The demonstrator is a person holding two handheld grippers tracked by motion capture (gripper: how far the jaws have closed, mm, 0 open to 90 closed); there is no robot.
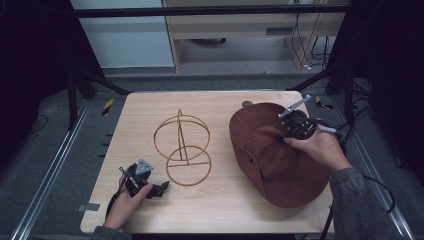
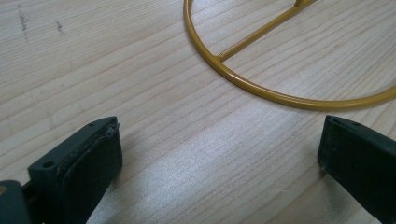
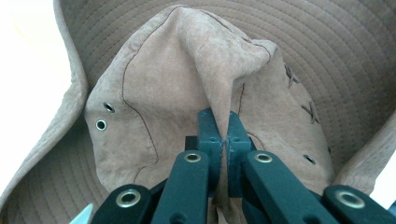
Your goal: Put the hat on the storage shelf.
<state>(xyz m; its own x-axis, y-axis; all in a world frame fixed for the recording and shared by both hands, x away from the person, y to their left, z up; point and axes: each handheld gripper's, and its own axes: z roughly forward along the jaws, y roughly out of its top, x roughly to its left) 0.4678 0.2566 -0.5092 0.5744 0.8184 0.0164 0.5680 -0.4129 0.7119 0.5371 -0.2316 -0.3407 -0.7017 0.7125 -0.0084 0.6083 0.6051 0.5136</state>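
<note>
A brown wide-brimmed suede hat (image 1: 270, 155) lies on the right side of the wooden table (image 1: 210, 205). My right gripper (image 1: 286, 134) is shut on a pinched fold of the hat's crown (image 3: 187, 79), which rises into a peak between the jaws. A gold wire stand (image 1: 181, 145), made of rings and a centre rod, sits in the middle of the table. My left gripper (image 1: 162, 188) rests low near the front left, just short of the stand's flat base ring (image 2: 280, 95). Its jaws are wide apart with bare wood between them.
The table's front edge runs just below my left hand. Black frame bars (image 1: 95, 80) and metal floor rails (image 1: 50, 175) flank the table. A cabinet (image 1: 250, 25) and cables (image 1: 310, 45) stand beyond the far edge. A small grey disc (image 1: 247, 104) lies behind the hat.
</note>
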